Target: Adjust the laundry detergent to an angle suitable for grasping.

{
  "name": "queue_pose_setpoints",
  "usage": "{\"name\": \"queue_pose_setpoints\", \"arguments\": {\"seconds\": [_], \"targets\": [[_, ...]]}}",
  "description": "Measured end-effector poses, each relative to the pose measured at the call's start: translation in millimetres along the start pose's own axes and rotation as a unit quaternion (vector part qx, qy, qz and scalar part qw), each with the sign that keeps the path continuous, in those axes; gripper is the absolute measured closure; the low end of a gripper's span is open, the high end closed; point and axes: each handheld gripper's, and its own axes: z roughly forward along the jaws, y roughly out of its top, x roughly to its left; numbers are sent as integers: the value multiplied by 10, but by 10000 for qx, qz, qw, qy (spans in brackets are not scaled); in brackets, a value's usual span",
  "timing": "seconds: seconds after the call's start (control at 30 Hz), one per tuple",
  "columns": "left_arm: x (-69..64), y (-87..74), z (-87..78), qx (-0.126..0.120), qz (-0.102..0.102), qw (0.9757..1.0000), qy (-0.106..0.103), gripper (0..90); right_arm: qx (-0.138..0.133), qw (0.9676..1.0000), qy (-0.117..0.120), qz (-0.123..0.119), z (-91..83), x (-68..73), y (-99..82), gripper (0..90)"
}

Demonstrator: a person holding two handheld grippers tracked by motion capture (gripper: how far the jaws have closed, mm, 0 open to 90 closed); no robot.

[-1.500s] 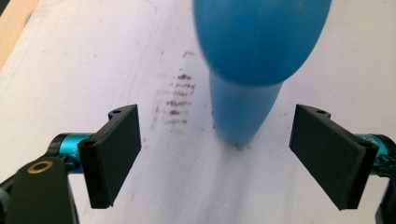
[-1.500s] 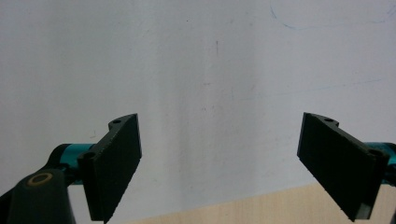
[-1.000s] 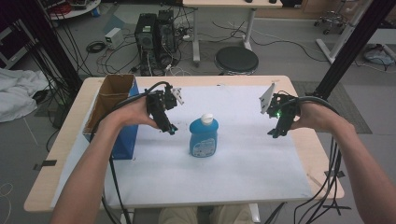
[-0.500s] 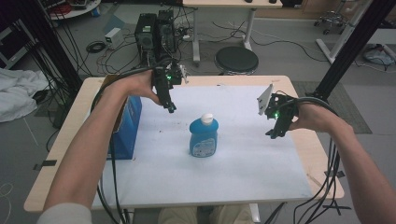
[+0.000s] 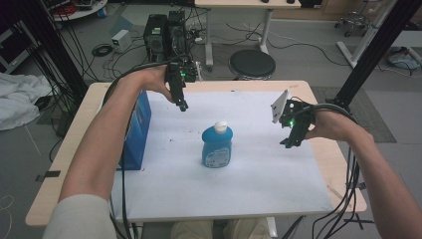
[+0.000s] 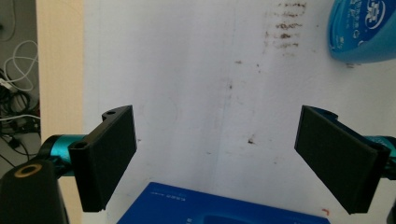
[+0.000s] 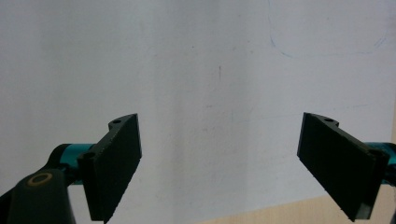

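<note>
Blue bottle [image 5: 217, 146]: upright, mid-counter [image 5: 259, 179], untouched. Left claw [image 5: 182, 104]: wide, empty, near blue box [image 5: 138, 132]. Right claw [image 5: 287, 143]: wide, empty, well right of bottle.

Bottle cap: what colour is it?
White, on the blue bottle; the cap shows best in the high view.
</note>
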Motion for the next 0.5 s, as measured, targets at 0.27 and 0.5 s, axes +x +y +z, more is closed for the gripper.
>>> {"name": "queue_pose_setpoints", "arguments": {"seconds": [0.27, 0.5], "targets": [[-3, -29, -34, -49, 38, 10000, -30, 129, 8, 10000, 11, -38, 8, 4, 23, 129], [-16, -20, -32, -47, 56, 10000, -14, 129, -43, 10000, -20, -79, 4, 6, 69, 129]]}}
